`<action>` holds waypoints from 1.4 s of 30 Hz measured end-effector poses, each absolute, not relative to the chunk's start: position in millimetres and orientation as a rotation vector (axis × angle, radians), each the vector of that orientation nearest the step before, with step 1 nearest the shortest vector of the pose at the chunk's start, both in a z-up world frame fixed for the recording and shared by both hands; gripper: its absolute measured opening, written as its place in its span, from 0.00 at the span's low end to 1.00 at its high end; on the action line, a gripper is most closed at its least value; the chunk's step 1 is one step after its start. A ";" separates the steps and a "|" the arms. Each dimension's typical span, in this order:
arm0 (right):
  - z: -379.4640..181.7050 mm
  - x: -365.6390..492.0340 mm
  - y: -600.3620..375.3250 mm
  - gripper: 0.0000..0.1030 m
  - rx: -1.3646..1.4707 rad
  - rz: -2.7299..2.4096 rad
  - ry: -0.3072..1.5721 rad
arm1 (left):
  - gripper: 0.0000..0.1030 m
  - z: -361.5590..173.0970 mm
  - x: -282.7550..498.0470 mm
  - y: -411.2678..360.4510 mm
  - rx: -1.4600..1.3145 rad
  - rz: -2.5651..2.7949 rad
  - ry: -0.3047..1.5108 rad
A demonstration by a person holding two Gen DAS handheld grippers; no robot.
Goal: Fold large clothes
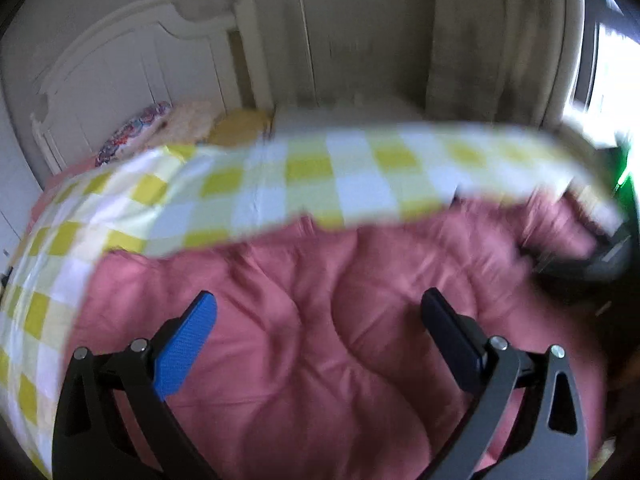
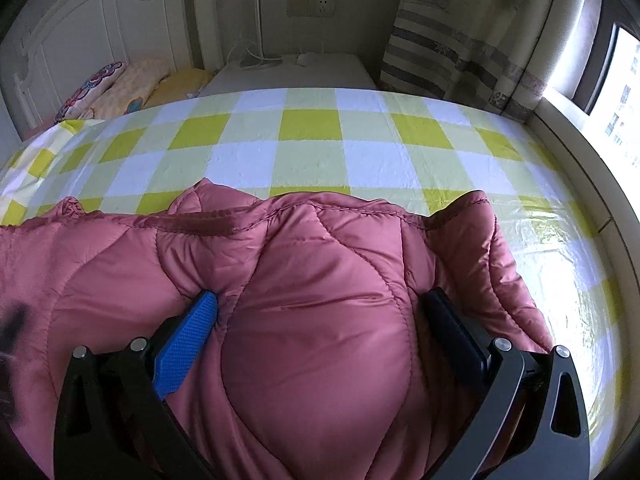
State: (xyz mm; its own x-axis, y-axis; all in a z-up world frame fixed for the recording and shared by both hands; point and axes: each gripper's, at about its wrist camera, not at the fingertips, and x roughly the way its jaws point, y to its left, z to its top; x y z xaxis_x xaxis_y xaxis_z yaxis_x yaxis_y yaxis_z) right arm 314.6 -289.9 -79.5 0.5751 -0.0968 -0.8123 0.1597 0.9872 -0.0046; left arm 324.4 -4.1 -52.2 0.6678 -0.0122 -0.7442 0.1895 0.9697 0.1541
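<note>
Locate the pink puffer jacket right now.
The pink puffer jacket lies on the checked bedsheet, filling both views' lower half, bulging between the open right gripper.

Left wrist view: motion-blurred throughout; dark object [image 1: 592,256] at right edge unidentifiable. 
Pink quilted jacket [image 2: 312,320]: cut off by left and bottom edges in both views; covers the checked bedsheet [image 2: 304,148] beneath. 
Right tongs [image 2: 320,300]: whether the blue pad [image 2: 188,344] presses the padding, undeterminable. 
Dark smear [image 2: 16,316], left edge: unidentifiable.

one pink padded jacket [image 2: 312,320], one checked sheet [image 2: 312,148], three pillows [image 2: 132,80], two grippers [image 2: 320,320]
</note>
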 end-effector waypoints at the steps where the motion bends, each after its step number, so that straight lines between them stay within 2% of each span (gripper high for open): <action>1: -79.2 314.2 -291.1 0.96 0.080 -0.146 0.945 | 0.98 -58.7 324.7 -4.0 0.210 -0.124 0.832; 4: -79.0 313.9 -289.8 0.96 0.076 -0.149 0.943 | 0.98 -53.5 325.1 3.8 0.138 -0.150 0.866; 9: -79.0 313.8 -288.9 0.96 0.078 -0.148 0.940 | 0.98 -42.1 345.4 44.2 0.219 -0.014 0.852; 14: -79.5 313.9 -289.0 0.96 0.073 -0.149 0.939 | 0.98 -56.6 372.7 132.9 -0.137 -0.061 0.973; 24: -78.8 313.8 -288.7 0.96 0.078 -0.147 0.937 | 0.98 -61.5 369.7 154.8 -0.204 0.003 0.921; 27: -78.3 313.9 -288.8 0.96 0.080 -0.147 0.936 | 0.98 -43.3 360.2 167.4 -0.196 0.058 0.826; 29: -78.3 313.6 -289.0 0.96 0.081 -0.147 0.935 | 0.98 -19.6 334.5 162.7 -0.204 0.031 0.734; 33: -77.8 313.3 -288.7 0.96 0.079 -0.148 0.934 | 0.98 -1.2 295.4 126.5 -0.132 -0.125 0.699; 35: -78.1 313.0 -289.0 0.96 0.080 -0.148 0.933 | 0.98 -15.2 283.2 89.8 -0.016 -0.176 0.727; 37: -78.3 312.7 -289.4 0.96 0.082 -0.145 0.933 | 0.98 -50.9 284.6 60.4 0.090 -0.157 0.816; 38: -78.2 312.3 -290.5 0.96 0.086 -0.145 0.932 | 0.98 -59.7 281.7 53.5 0.118 -0.145 0.788; 42: -77.0 312.7 -291.0 0.96 0.088 -0.145 0.932 | 0.98 -58.2 285.2 55.8 0.087 -0.153 0.796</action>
State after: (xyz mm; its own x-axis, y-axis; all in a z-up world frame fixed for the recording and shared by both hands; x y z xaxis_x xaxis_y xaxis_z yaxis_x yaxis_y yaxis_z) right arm 312.7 -291.0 -77.0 0.5877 -0.0862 -0.8044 0.1626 0.9866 0.0131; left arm 285.2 55.8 -58.2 0.6895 -0.1036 -0.7169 0.1691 0.9854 0.0202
